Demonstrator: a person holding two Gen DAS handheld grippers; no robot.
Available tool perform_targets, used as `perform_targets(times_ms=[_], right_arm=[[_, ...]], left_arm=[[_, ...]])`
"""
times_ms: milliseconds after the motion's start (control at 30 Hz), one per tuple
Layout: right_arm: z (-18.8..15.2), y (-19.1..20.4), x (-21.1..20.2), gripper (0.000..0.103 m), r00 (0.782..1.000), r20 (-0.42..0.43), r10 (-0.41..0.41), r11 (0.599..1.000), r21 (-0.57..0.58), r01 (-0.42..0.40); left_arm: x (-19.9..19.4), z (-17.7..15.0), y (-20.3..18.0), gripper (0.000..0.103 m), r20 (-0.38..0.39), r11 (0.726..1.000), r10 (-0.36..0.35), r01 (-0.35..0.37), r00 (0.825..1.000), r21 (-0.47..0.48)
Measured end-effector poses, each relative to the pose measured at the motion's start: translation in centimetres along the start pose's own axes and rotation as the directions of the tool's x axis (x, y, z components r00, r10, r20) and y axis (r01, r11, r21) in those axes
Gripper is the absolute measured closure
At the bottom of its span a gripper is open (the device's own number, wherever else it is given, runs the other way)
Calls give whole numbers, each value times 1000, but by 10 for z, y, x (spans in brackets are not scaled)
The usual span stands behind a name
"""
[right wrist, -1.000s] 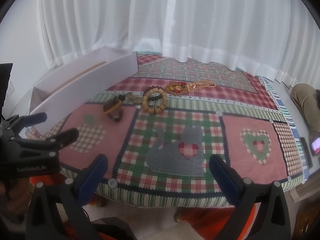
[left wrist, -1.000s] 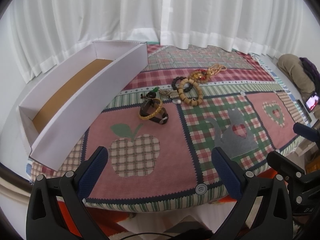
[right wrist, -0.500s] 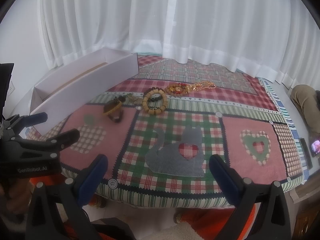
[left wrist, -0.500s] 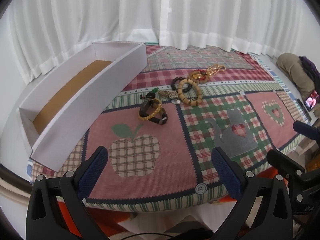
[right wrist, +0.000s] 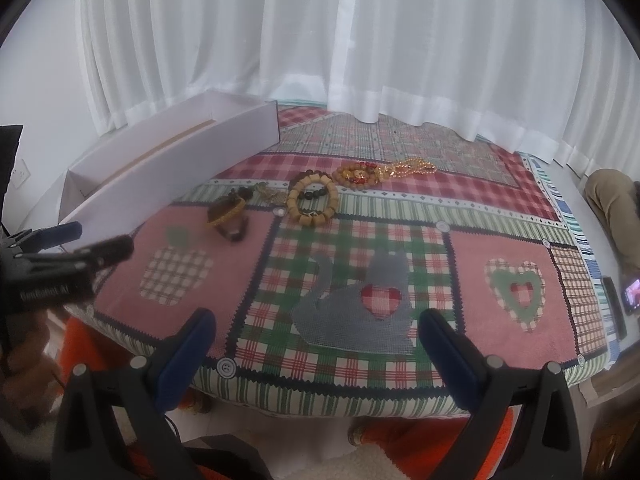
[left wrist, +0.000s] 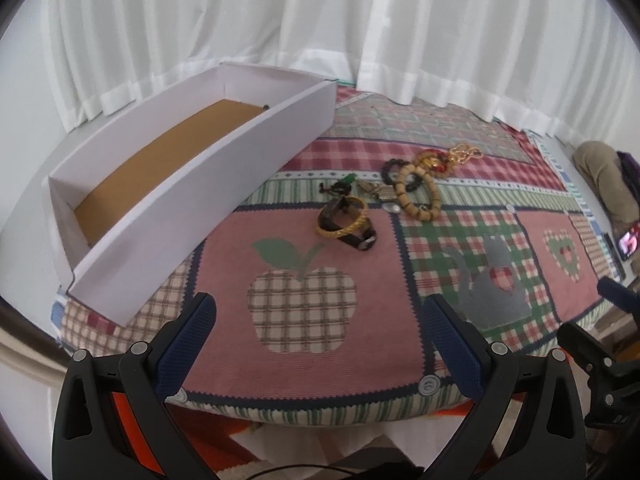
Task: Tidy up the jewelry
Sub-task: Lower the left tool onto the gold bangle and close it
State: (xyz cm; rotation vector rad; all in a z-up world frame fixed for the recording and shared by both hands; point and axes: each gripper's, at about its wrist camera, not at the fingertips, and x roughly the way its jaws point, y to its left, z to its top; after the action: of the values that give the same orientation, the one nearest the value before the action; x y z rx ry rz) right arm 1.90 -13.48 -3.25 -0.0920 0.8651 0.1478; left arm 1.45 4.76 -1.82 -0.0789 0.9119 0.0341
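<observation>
**Both hand-held grippers creep closer to the jewelry, nothing picked up yet**

Since a second ago little has moved: the two views have shifted only slightly toward the pile, and no piece has changed place. The left hand-held gripper (left wrist: pixel 318 322) hangs over the near edge of the worktop (left wrist: pixel 320 396) with its fingers spread wide and nothing between them; the right hand-held gripper (right wrist: pixel 316 338) is spread just as wide and equally empty, to the right of the left one.

The jewelry lies ahead of both, well apart from the fingertips. Nearest the left hand-held gripper is a gold bangle (left wrist: pixel 345 220) resting against a dark watch (left wrist: pixel 358 238), straight ahead beyond the apple patch (left wrist: pixel 302 304) of the patchwork cloth (right wrist: pixel 516 220). Further ahead and to the right sits a wooden bead bracelet (left wrist: pixel 418 196) overlapping a dark bead bracelet (left wrist: pixel 390 170), with a gold and red beaded piece (right wrist: pixel 360 172) beyond. Small charms lie between the groups, too small to identify.

The white box (left wrist: pixel 208 176) stands ahead and to the left of the left hand-held gripper, open-topped, its brown floor bare; it is probably placed there as the destination. The wide spread suits a reach for the bangle and watch, the closest items.
</observation>
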Motion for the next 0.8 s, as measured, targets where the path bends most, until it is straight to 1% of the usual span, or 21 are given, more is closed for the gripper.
perform_targets(times_ms=[233, 367, 533, 800], right_arm=[[0, -2, 7, 0, 1000, -12, 7, 1000, -3, -7], [1, -8, 13, 0, 1000, -23, 6, 1000, 13, -5], [1, -10, 20, 0, 999, -35, 9, 1000, 20, -9], [6, -13, 35, 0, 998, -60, 12, 1000, 29, -11]], left_arm=[[6, 3, -7, 1, -7, 1000, -12, 13, 1000, 28], [14, 4, -10, 1, -26, 999, -18, 19, 1000, 38], [24, 8, -10, 1, -43, 999, -11, 13, 999, 45], [35, 18, -7, 1, -48, 999, -11, 14, 999, 52]])
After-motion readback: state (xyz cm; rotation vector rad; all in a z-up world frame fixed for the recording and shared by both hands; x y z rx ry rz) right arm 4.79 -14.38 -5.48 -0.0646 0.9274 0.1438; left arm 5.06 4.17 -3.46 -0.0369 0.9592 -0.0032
